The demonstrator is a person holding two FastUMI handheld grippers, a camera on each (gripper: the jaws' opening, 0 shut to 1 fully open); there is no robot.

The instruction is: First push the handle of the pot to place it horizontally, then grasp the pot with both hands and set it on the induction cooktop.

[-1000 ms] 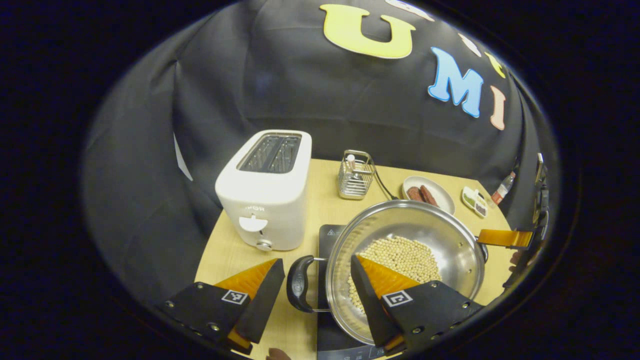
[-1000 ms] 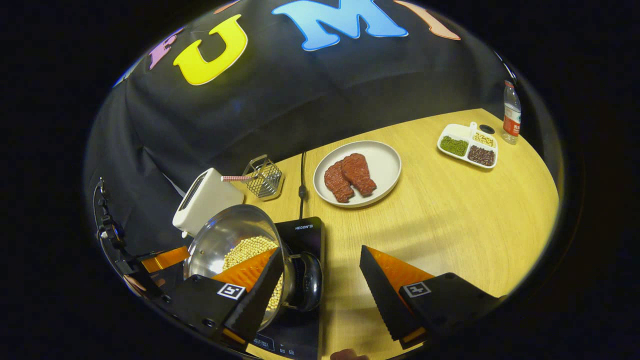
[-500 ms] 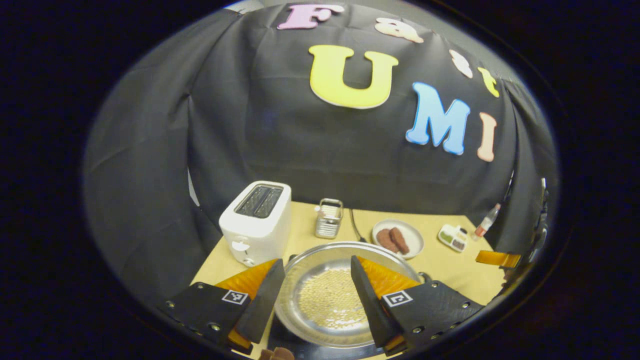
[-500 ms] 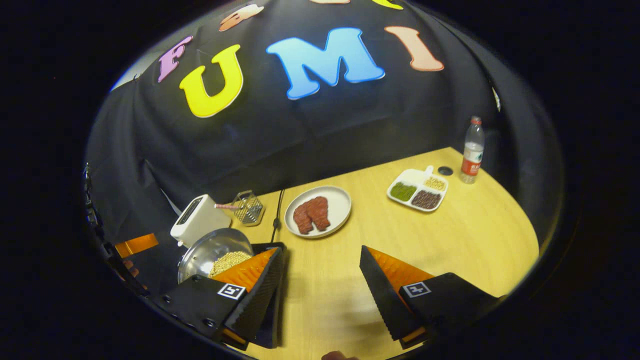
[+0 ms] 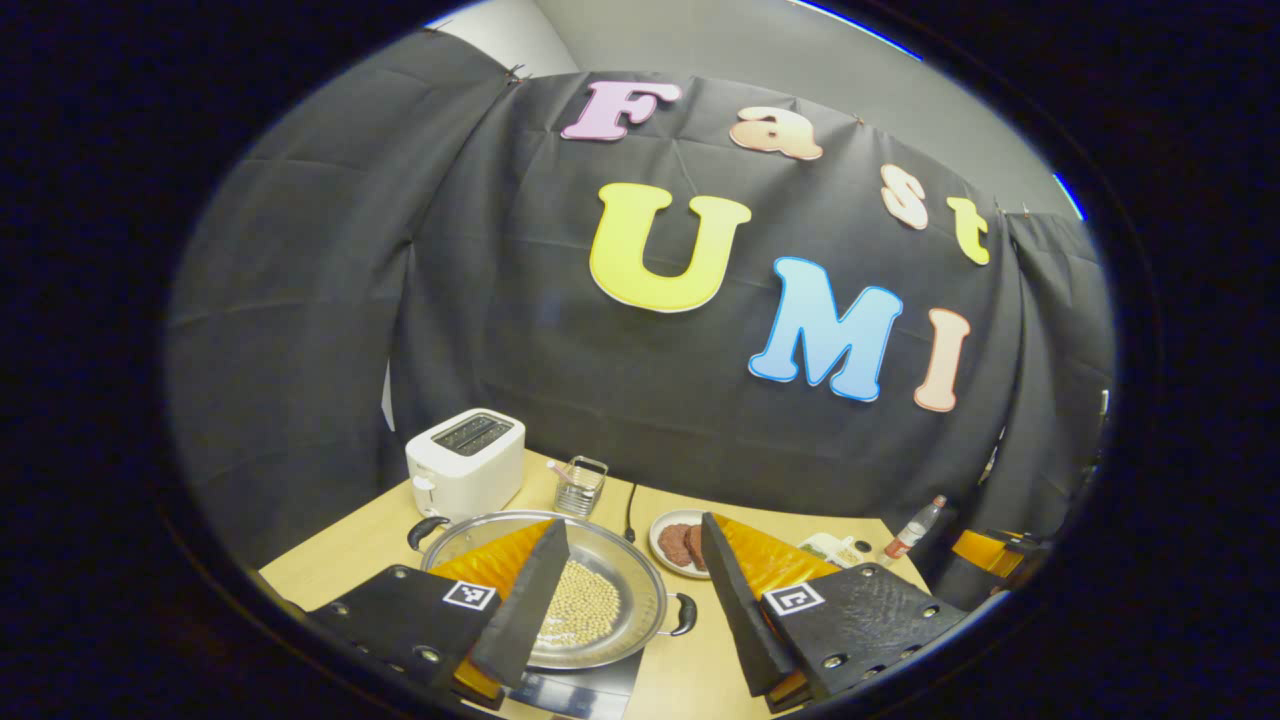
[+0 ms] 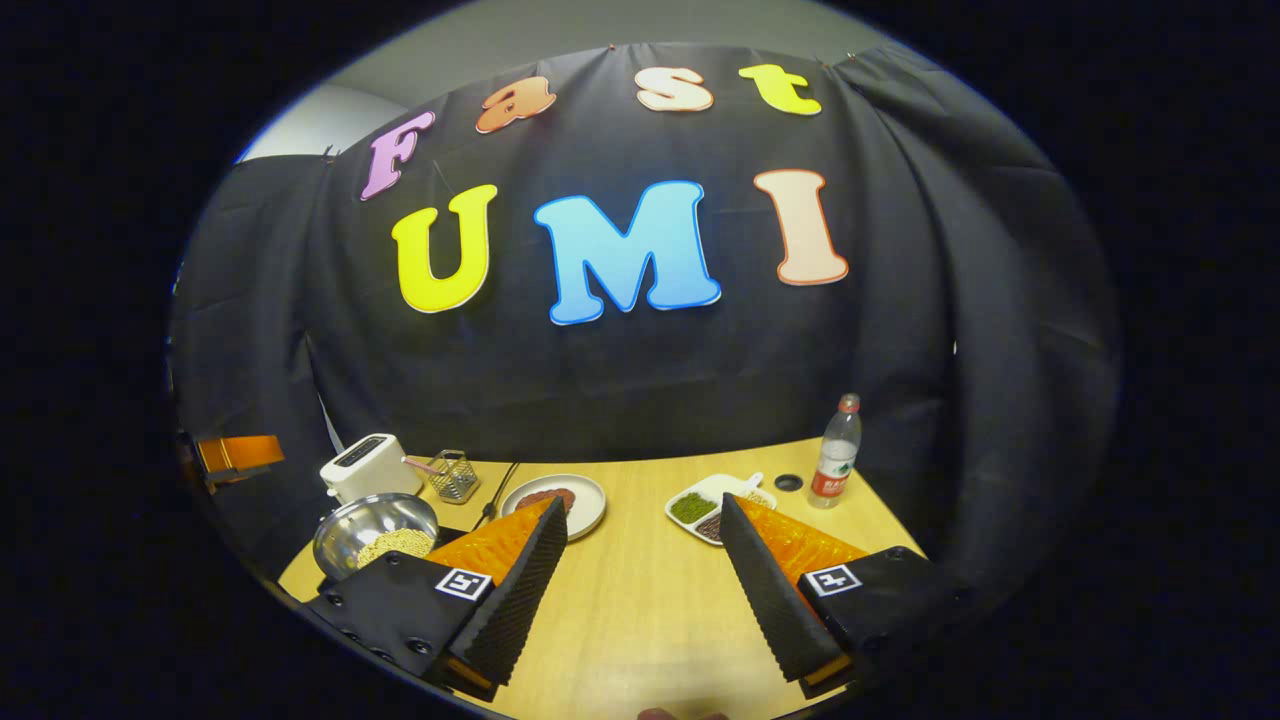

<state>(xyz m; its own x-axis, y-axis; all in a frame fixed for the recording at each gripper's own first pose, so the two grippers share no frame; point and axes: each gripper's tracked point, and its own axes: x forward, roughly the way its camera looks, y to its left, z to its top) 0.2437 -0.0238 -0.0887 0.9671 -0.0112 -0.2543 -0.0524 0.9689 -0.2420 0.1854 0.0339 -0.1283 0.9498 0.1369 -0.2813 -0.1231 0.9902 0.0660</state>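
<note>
Each hand-held gripper (image 5: 625, 600) (image 6: 643, 590) hangs wide and empty above the tabletop (image 6: 640, 560), pot (image 5: 590, 590) on cooktop (image 5: 585, 690); job looks finished.

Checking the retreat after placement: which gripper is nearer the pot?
Left. The left gripper hangs open just above and in front of the pot. The right gripper, also open, is off to the pot's right over bare table.

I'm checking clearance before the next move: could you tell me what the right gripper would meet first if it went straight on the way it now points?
Probably nothing close: the open right gripper points over bare wooden table, so the black cloth wall likely comes first, though depth is unclear.
</note>
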